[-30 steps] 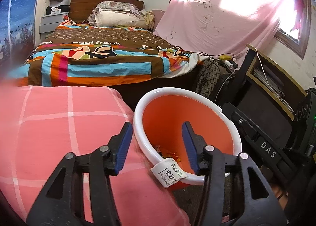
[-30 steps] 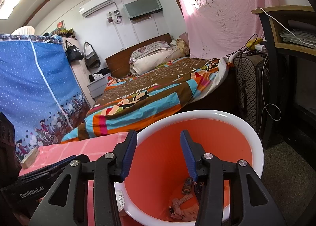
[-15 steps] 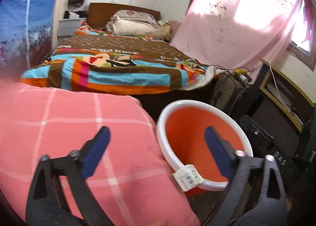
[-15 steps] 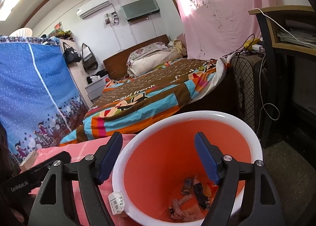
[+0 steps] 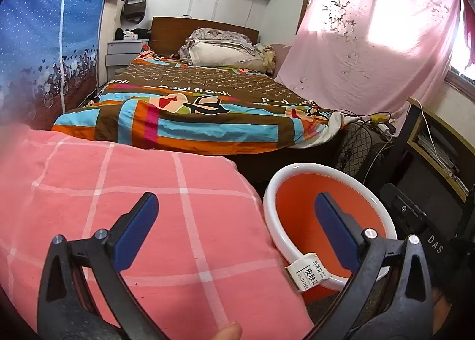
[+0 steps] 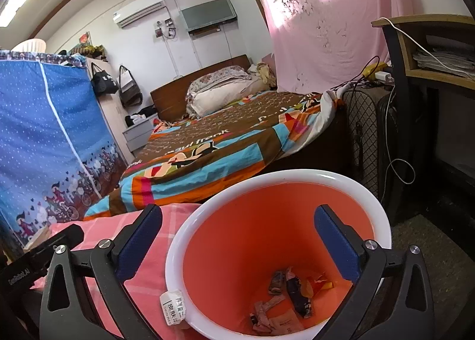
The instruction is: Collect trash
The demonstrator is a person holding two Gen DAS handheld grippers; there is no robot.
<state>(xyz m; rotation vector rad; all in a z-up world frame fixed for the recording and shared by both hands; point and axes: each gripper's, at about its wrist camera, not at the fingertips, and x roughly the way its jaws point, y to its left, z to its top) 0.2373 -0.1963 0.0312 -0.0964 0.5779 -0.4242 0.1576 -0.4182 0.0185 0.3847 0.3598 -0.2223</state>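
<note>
An orange bin with a white rim [image 6: 297, 175] stands on the floor against a pink checked blanket [image 5: 118, 191]. Several crumpled wrappers [image 6: 294, 289] lie on its bottom. A white paper label [image 6: 173, 307] hangs over the near rim. My right gripper [image 6: 238, 209] hovers over the bin's mouth, its jaws opening wide with nothing between them. My left gripper [image 5: 235, 197] is open and empty above the blanket's edge, with the bin [image 5: 297, 171] just to its right and the label [image 5: 308, 271] near its right finger.
Beyond the bin is a bed with a colourful quilt [image 5: 193, 108]. A blue fabric wardrobe [image 6: 44, 132] stands at the left. A pink curtain [image 5: 371, 43], a dark suitcase with cables [image 6: 365, 132] and a black shelf unit [image 5: 430, 162] fill the right.
Both grippers have spread from narrow to wide. The left view has swung left, so the bin now sits to its right and the pink blanket fills the foreground. The right hand has stayed over the bin.
</note>
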